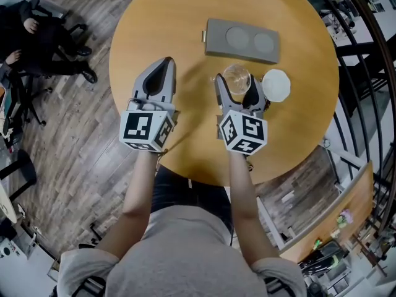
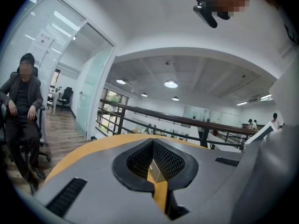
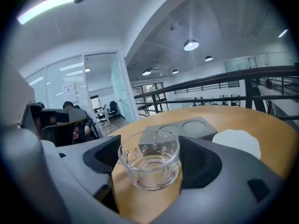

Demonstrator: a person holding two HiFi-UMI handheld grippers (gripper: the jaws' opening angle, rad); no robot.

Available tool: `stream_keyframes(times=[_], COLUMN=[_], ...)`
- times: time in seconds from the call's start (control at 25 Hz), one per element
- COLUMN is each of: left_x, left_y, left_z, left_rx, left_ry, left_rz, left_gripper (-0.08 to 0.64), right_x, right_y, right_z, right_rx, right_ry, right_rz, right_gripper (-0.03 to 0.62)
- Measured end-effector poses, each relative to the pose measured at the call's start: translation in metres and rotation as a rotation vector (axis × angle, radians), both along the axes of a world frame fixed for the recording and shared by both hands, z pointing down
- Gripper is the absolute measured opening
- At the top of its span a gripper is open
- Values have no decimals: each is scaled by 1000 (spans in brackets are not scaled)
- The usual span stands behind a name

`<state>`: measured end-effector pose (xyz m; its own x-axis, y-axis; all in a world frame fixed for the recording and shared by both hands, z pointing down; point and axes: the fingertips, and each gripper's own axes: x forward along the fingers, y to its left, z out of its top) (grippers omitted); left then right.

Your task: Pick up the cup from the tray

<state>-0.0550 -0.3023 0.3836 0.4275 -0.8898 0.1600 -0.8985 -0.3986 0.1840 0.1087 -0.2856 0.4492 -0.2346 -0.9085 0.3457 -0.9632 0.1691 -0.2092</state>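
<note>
A clear glass cup [image 1: 237, 78] with small coloured dots stands between the jaws of my right gripper [image 1: 237, 83], just in front of the grey tray [image 1: 213, 33]. In the right gripper view both pads press against the sides of the cup [image 3: 149, 164], so my right gripper [image 3: 150, 158] is shut on it. Beyond it, both round hollows of the tray [image 3: 205, 135] are bare. My left gripper [image 1: 164, 62] is over the table's left part, shut with nothing in it; the left gripper view shows its pads [image 2: 140, 160] meeting.
A white saucer [image 1: 276, 85] lies just right of the cup, also seen in the right gripper view [image 3: 238, 143]. The round wooden table [image 1: 173, 17] has a dark railing [image 1: 371, 54] along its right. A person [image 1: 25, 36] sits on a chair at far left.
</note>
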Motion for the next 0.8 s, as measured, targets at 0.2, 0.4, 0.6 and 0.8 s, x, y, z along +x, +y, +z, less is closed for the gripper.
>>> stream_keyframes(times=[0.2, 0.4, 0.6, 0.8], left_x=[1, 1, -2, -3], left_y=[6, 12, 15, 19], left_z=[2, 3, 6, 9], left_rx=[0, -3, -9, -13], left_ry=[-5, -9, -8, -11], left_rz=[7, 5, -1, 0], left_gripper=[6, 6, 6, 6], right_x=[-7, -8, -9, -11], right_y=[7, 9, 6, 4], right_z=[21, 40, 58, 67], right_rx=[-32, -63, -96, -108], right_ry=[-13, 3, 10, 20], right_rz=[-3, -16, -18, -19], right_gripper=[362, 363, 362, 363])
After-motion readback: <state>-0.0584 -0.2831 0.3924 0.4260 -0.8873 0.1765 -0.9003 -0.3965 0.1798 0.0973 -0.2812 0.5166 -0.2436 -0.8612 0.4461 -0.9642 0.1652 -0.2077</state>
